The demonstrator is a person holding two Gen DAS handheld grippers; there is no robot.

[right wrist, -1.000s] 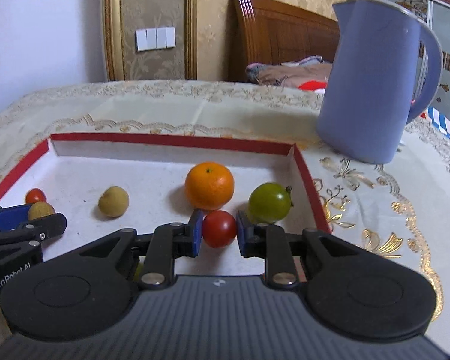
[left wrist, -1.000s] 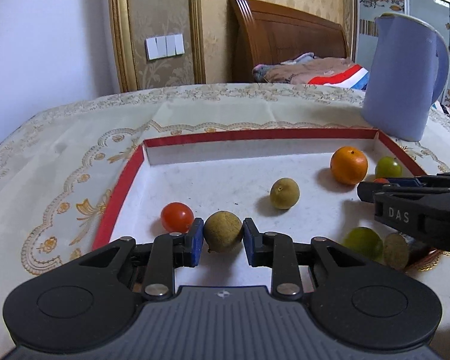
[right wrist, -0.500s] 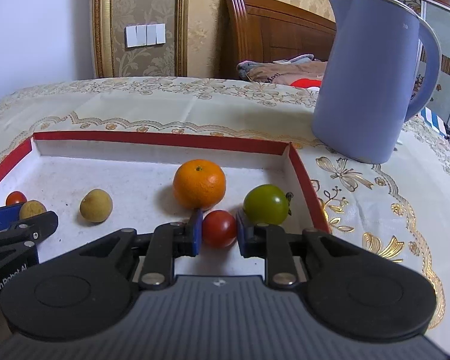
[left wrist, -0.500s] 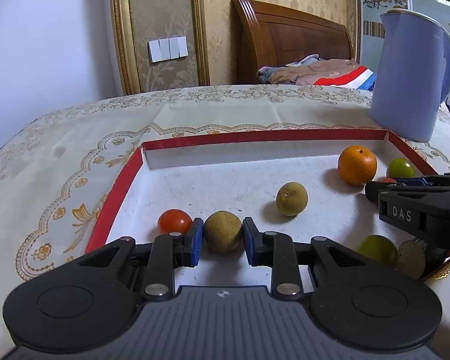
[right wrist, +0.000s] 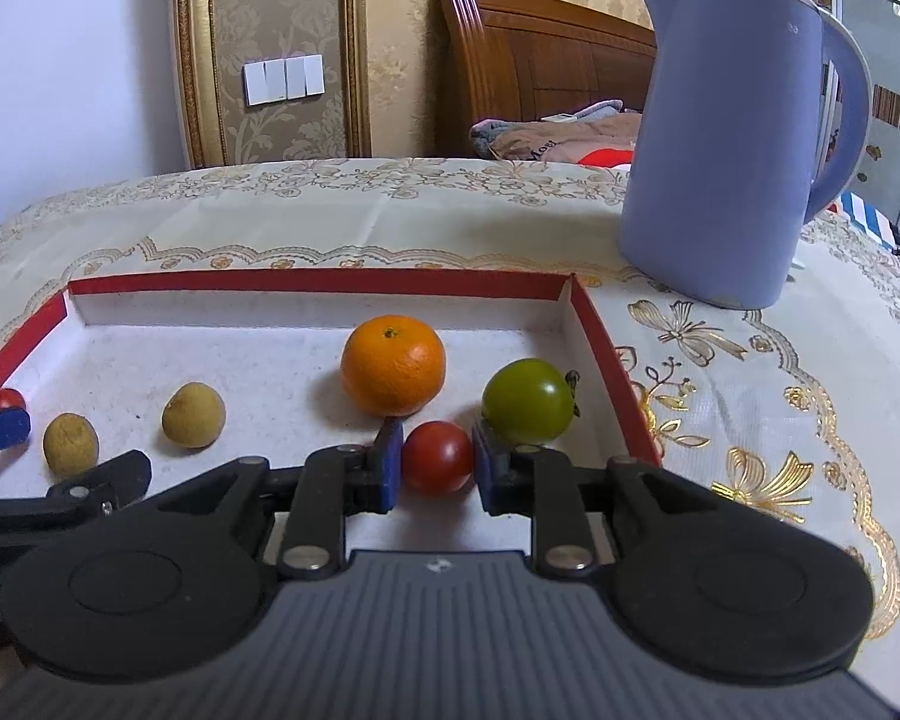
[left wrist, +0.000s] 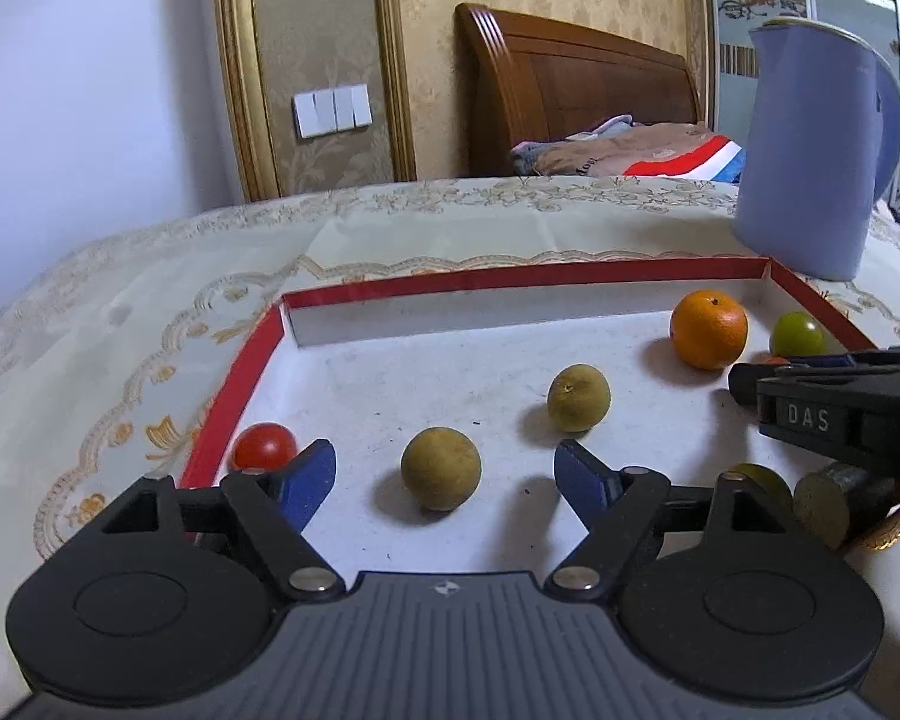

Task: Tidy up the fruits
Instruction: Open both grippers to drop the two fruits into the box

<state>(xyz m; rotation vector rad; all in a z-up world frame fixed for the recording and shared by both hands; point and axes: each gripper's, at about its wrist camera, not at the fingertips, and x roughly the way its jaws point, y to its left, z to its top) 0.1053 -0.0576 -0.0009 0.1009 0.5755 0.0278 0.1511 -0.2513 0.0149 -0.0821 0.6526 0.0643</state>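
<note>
A red-rimmed white tray [left wrist: 510, 282] holds the fruit. My left gripper [left wrist: 444, 474] is opening, its blue pads wide apart on either side of a brown longan [left wrist: 441, 468] that rests on the tray floor untouched. A red cherry tomato [left wrist: 263, 447] lies by the left pad, and a second longan [left wrist: 578, 397] sits further in. My right gripper [right wrist: 437, 463] is opening. Another red cherry tomato [right wrist: 438, 465] sits on the tray between its pads, which are just off it. An orange [right wrist: 393, 363] and a green tomato [right wrist: 528, 402] lie right behind.
A tall blue kettle [right wrist: 732, 138] stands on the patterned tablecloth past the tray's far right corner. Outside the tray's near right side lie a green fruit [left wrist: 762, 480] and a brown one [left wrist: 822, 498]. A wooden headboard and bedding are beyond the table.
My left gripper has let go of the brown longan, its pads swinging wide apart. The right gripper's pads have eased off the red tomato. Neither hand has moved.
</note>
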